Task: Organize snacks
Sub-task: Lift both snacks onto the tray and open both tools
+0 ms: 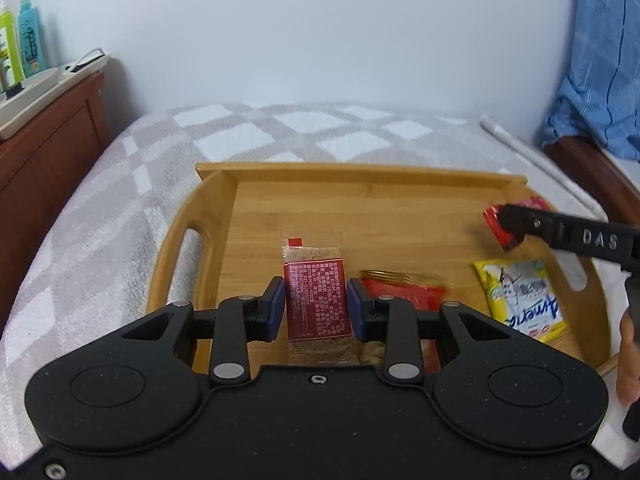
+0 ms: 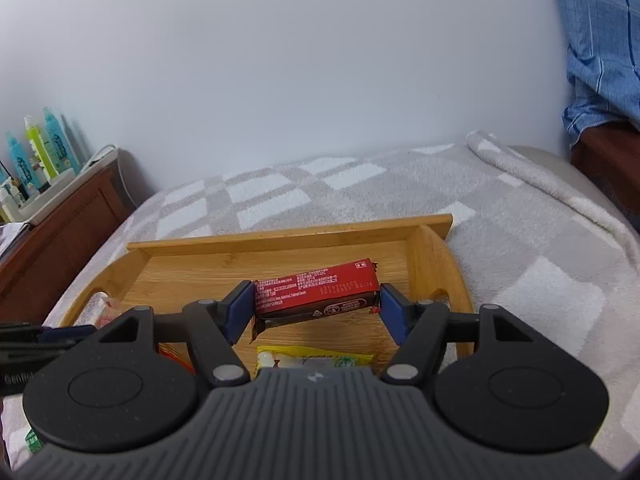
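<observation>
A wooden tray (image 1: 224,216) lies on a checked grey blanket; it also shows in the right wrist view (image 2: 432,264). My left gripper (image 1: 316,304) is shut on a clear packet with a red label (image 1: 316,280), held over the tray's left middle. My right gripper (image 2: 316,304) is shut on a red snack bar (image 2: 316,292), held crosswise above the tray's right part; it enters the left wrist view (image 1: 508,222) from the right. A yellow packet (image 1: 520,300) and a red-orange packet (image 1: 404,292) lie in the tray.
A wooden cabinet (image 1: 48,160) with bottles (image 1: 28,36) and a white tray stands at the left. A blue cloth (image 1: 600,52) hangs at the right. A white wall is behind. The blanket (image 2: 540,280) spreads around the tray.
</observation>
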The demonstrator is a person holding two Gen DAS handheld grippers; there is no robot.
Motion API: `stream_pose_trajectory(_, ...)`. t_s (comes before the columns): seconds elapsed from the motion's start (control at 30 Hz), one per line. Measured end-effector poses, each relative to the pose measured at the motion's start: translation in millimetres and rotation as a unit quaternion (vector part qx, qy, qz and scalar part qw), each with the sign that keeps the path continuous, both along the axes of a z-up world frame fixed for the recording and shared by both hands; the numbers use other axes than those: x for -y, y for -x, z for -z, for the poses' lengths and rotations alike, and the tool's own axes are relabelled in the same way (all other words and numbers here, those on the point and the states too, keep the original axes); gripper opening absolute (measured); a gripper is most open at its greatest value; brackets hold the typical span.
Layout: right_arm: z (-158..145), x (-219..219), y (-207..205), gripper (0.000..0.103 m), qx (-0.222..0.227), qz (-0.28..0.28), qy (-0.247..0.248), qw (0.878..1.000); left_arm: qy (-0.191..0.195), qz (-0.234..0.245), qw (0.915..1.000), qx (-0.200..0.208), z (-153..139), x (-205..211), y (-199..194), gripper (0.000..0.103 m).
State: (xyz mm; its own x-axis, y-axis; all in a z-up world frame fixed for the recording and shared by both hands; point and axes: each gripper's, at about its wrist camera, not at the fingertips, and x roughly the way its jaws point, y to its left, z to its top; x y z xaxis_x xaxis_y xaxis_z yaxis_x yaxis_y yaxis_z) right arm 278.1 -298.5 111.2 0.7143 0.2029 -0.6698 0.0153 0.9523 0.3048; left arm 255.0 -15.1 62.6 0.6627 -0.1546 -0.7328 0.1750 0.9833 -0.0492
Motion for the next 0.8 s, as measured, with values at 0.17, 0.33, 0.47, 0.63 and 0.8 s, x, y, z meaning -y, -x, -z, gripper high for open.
stream_pose_trajectory(0.17,7,-2,-8,0.069,-0.016,-0.007,0.007,1.000,-0.006,0.019,0.9998,-0.007,6,10,-1,0.031)
stream_pose_trajectory(0.33,10,-3,-11,0.069,-0.023,-0.010,0.010,1.000,-0.011,0.028,0.9994,-0.020,13,20,1,0.031)
stream_pose_trajectory(0.47,13,-2,-13,0.070,-0.033,-0.007,0.009,0.999,-0.006,0.036,0.9988,-0.034,15,27,4,0.031)
stream_pose_trajectory(0.63,15,-2,-13,0.070,-0.038,-0.010,0.009,0.999,-0.008,0.039,0.9985,-0.036,15,35,7,0.031)
stream_pose_trajectory(0.8,15,-4,-12,0.071,-0.038,-0.012,0.016,0.999,-0.009,0.038,0.9985,-0.038,14,35,6,0.031)
